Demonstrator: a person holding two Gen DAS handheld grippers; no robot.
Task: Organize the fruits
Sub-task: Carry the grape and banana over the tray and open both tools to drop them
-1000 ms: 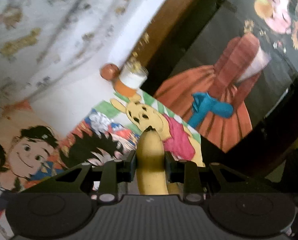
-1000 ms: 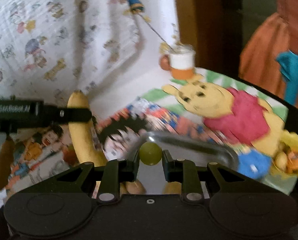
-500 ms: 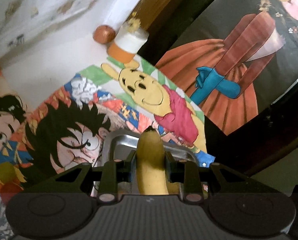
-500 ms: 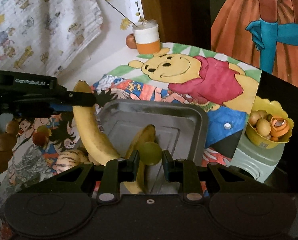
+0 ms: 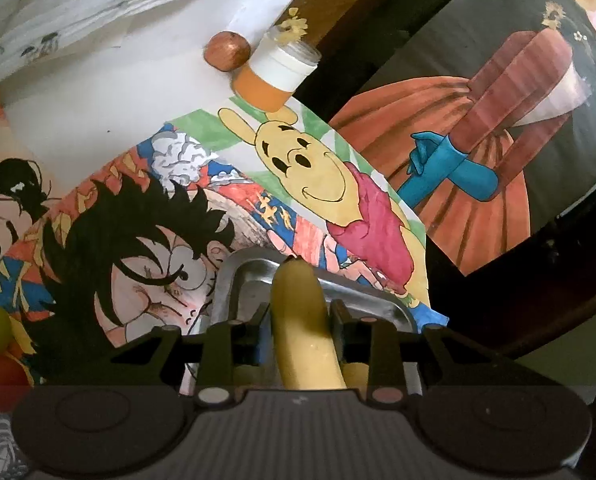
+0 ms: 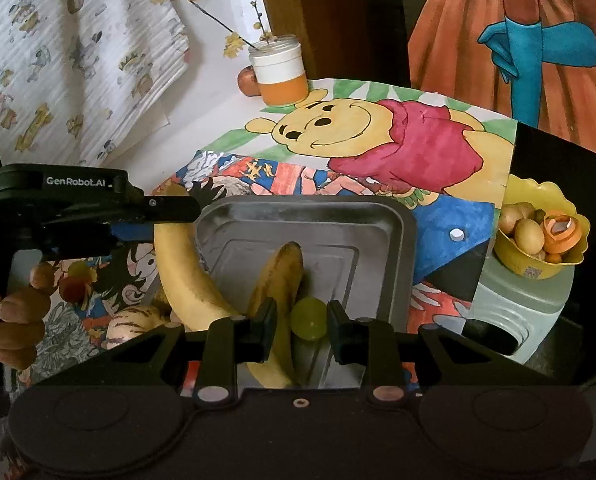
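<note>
My left gripper (image 5: 298,316) is shut on a yellow banana (image 5: 303,320), held over the near left edge of a metal tray (image 5: 361,292). In the right wrist view the left gripper (image 6: 154,208) holds that banana (image 6: 182,272) beside the tray (image 6: 377,248). A second banana (image 6: 282,280) lies in the tray. My right gripper (image 6: 298,320) is open; a green grape (image 6: 307,318) sits between its fingers, apart from both pads, over the tray.
An orange-and-white jar (image 6: 280,70) and a small apple (image 6: 248,80) stand at the back. A yellow bowl of small fruits (image 6: 537,236) sits on a pale stool at right. Several loose fruits (image 6: 74,280) lie left of the tray on cartoon drawings.
My right gripper has opened around the grape and come lower over the tray. My left gripper has moved the banana down and closer to the tray.
</note>
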